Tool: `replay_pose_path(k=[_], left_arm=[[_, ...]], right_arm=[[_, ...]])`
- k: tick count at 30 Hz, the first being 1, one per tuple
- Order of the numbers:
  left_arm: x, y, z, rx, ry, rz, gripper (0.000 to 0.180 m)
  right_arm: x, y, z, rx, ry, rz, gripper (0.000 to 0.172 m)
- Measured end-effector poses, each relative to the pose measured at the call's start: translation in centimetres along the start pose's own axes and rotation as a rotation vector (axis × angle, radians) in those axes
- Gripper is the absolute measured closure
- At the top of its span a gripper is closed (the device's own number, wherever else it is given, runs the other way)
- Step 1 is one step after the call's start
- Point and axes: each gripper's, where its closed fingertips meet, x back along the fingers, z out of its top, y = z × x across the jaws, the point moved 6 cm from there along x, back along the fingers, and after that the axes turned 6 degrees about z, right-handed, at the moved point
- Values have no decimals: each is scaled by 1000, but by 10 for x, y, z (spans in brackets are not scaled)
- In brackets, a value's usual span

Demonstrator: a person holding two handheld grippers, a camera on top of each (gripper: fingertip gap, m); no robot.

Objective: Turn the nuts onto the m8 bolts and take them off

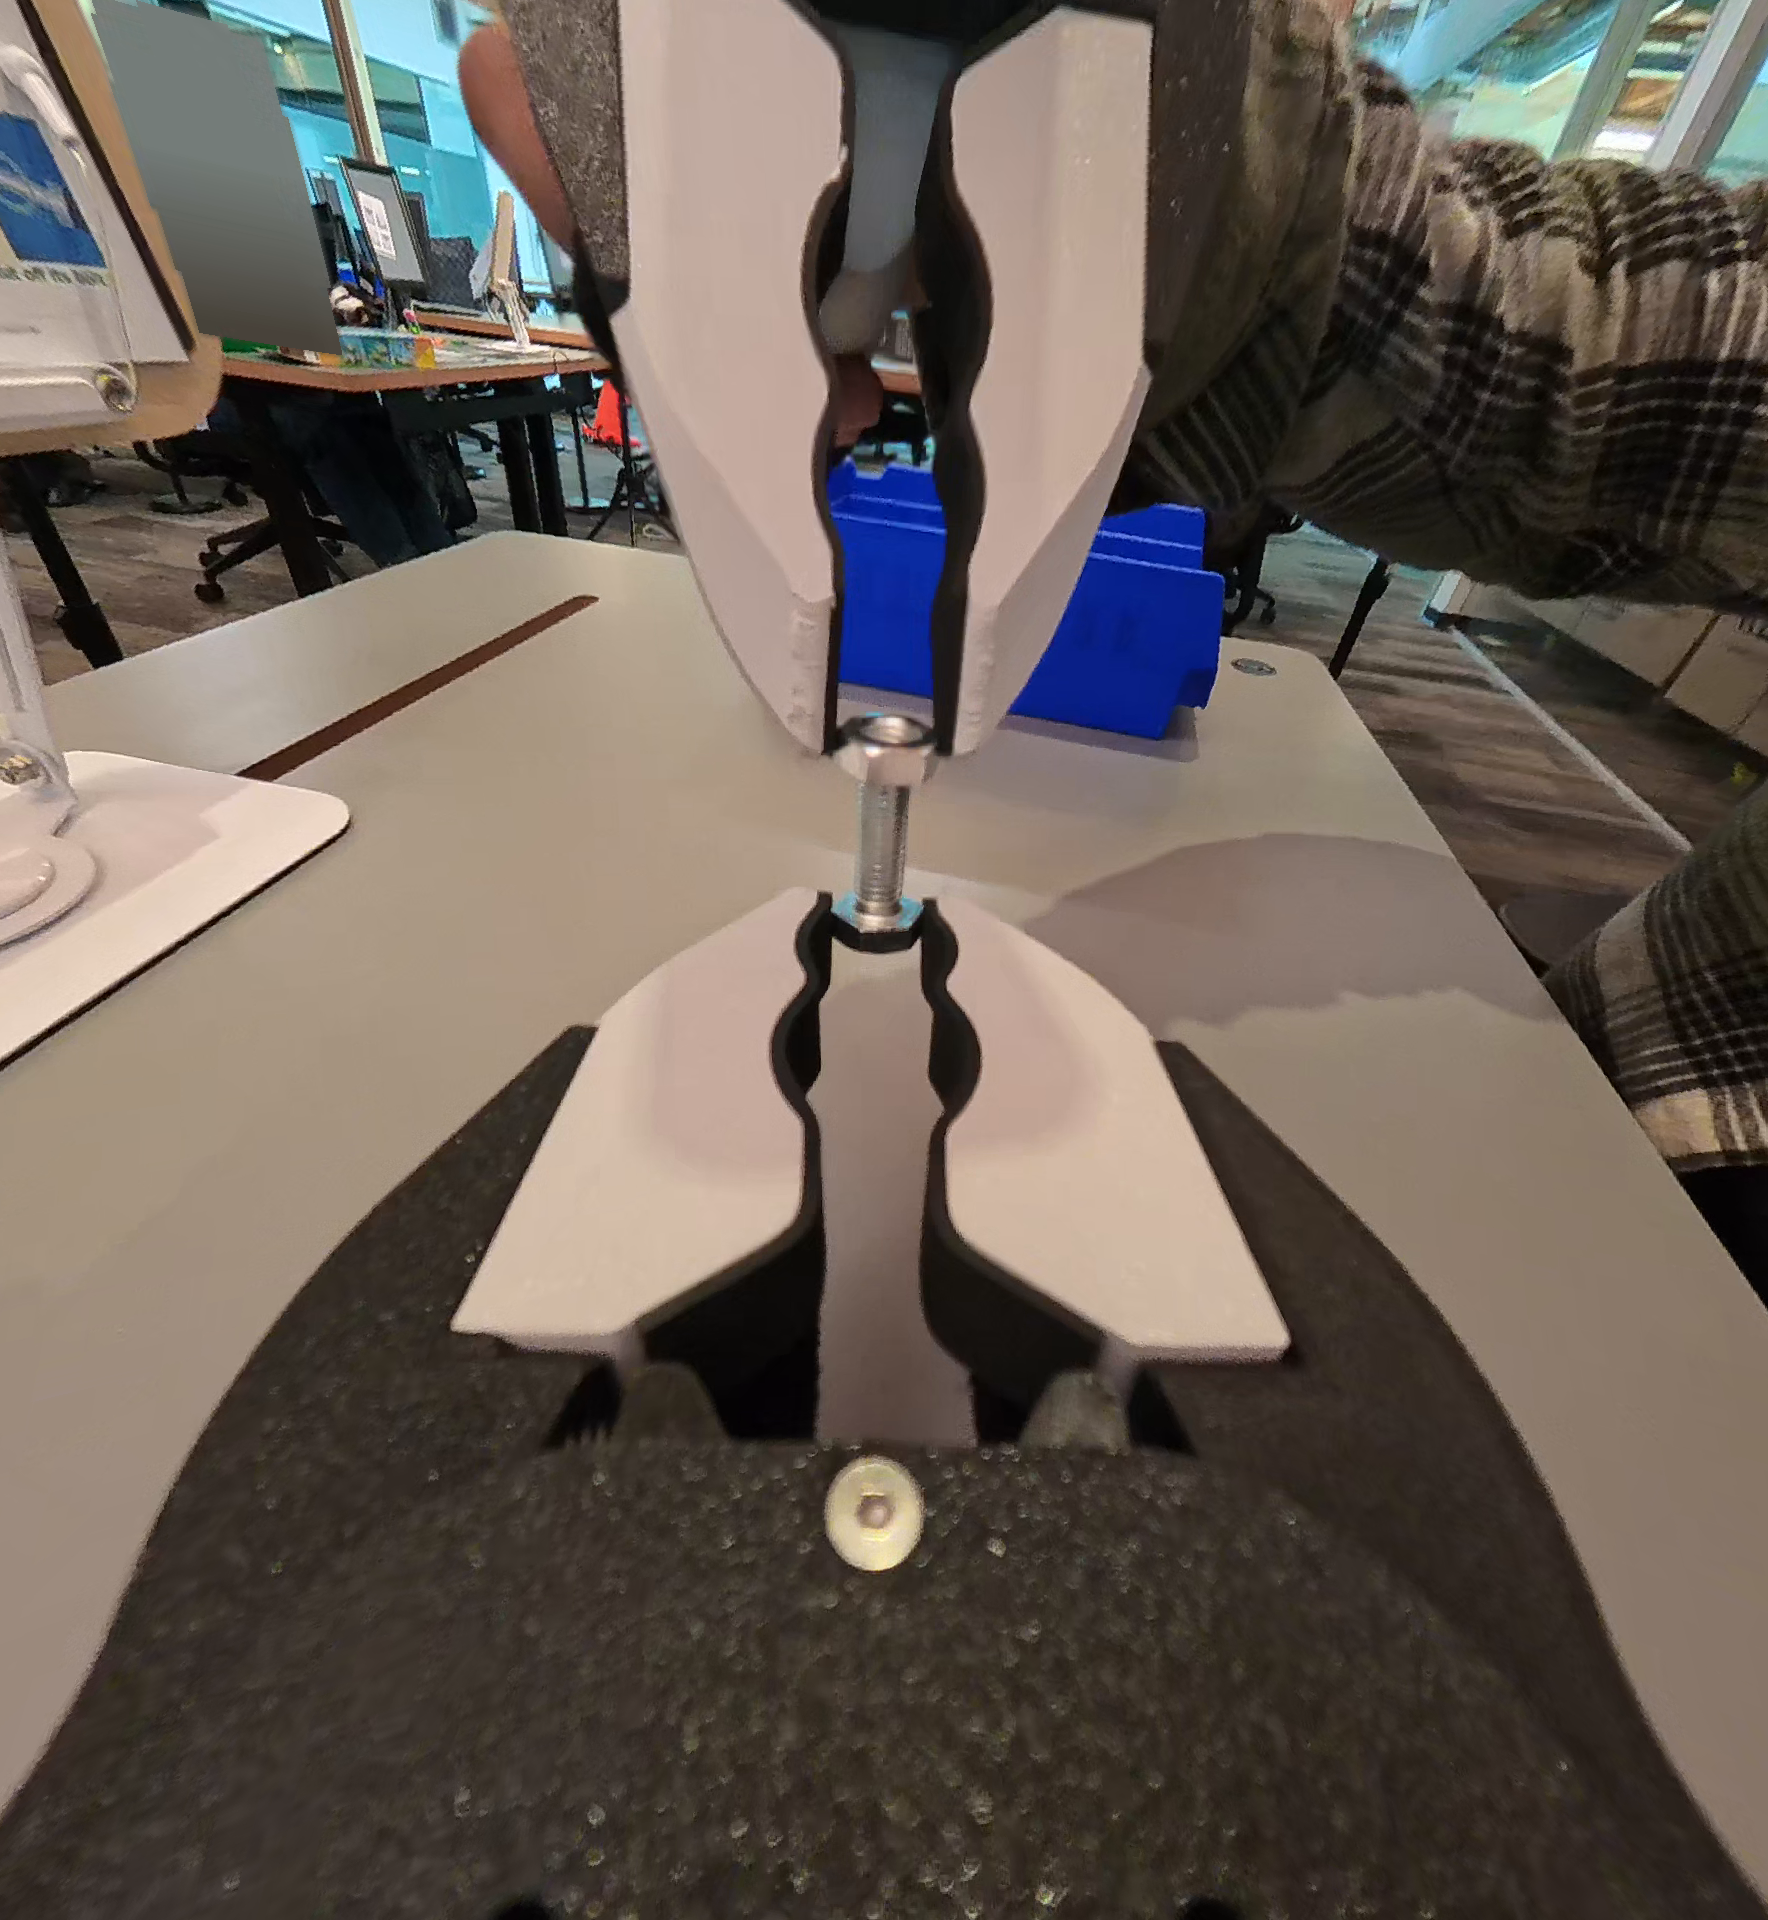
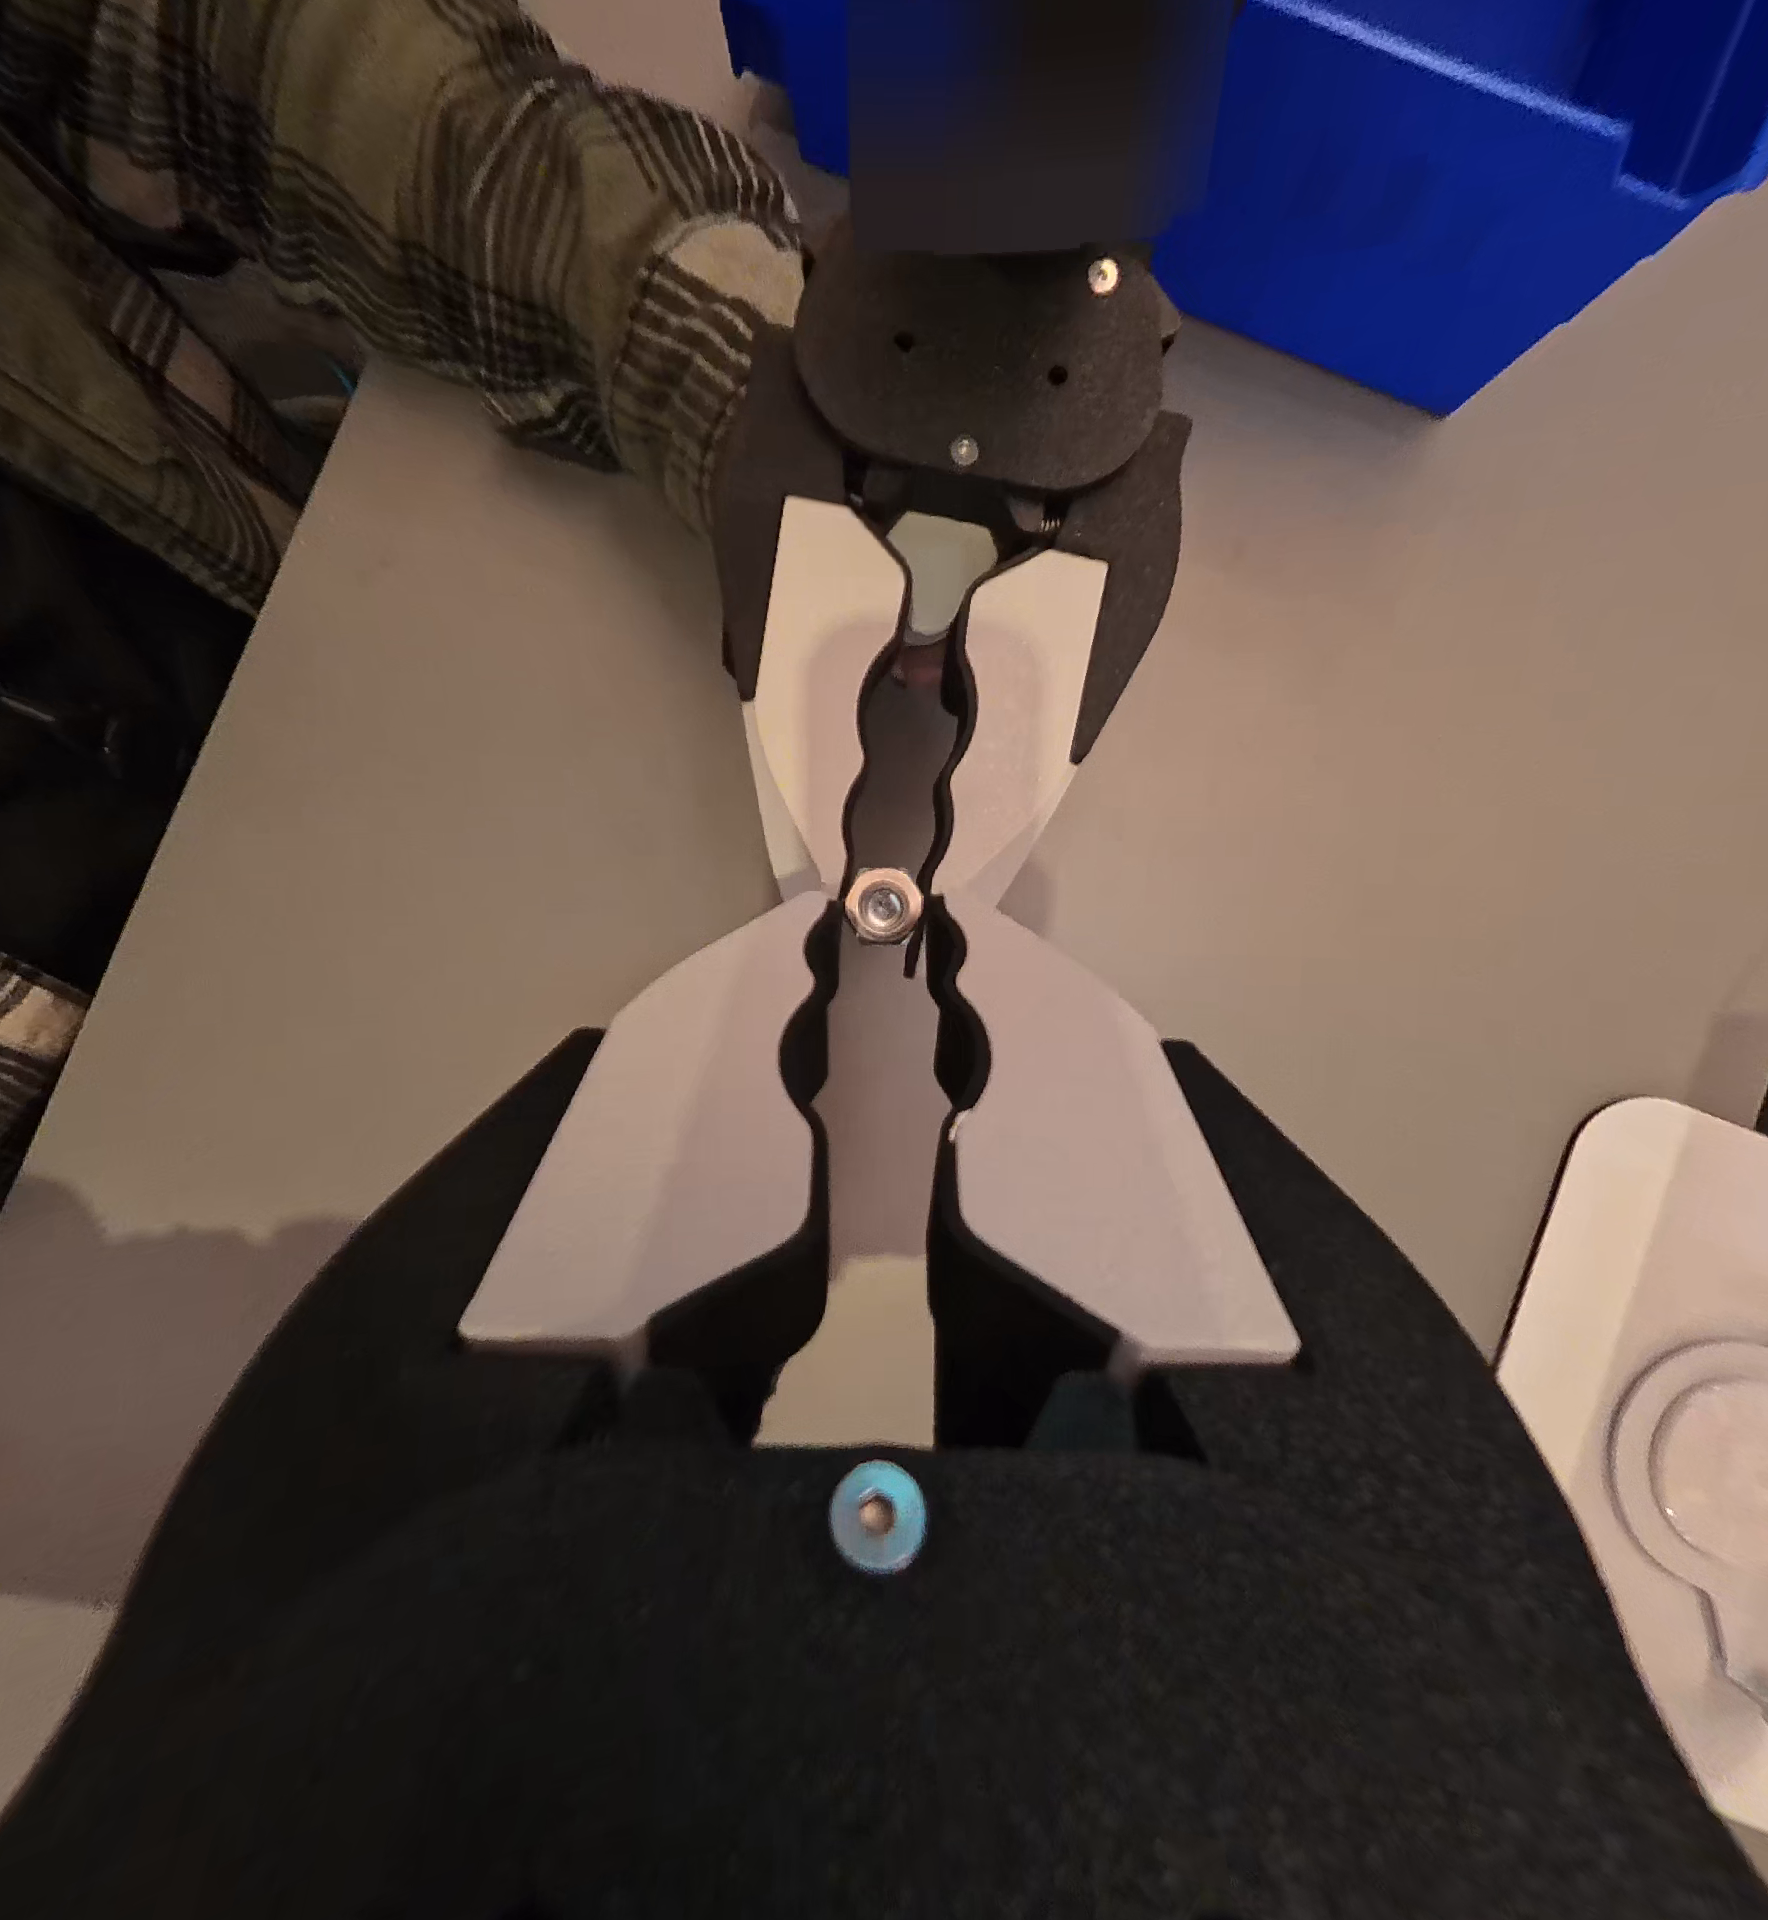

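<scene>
Left wrist view: bolt [image 1: 881, 844] upright between left claw [image 1: 877, 923] and right claw [image 1: 885, 743].

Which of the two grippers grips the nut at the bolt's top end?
The right gripper, reaching down from above, clamps the upper nut; the left gripper holds the bolt's lower hex end.

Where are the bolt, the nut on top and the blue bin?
bolt [image 1: 882, 852], left wrist view, middle of its threaded shaft.
nut [image 1: 882, 750], left wrist view, its front face at the bolt's top.
blue bin [image 1: 1098, 623], left wrist view, its front wall.
</scene>
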Motion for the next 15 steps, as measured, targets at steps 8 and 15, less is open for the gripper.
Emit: replay_pose_path(k=[8, 15], left_arm=[[5, -3, 7, -44, 35, 107, 165], [7, -9, 8, -126, -15, 305, 165]], right_arm=[[5, 3, 5, -34, 39, -51, 156], [5, 11, 6, -175, -16, -145, 156]])
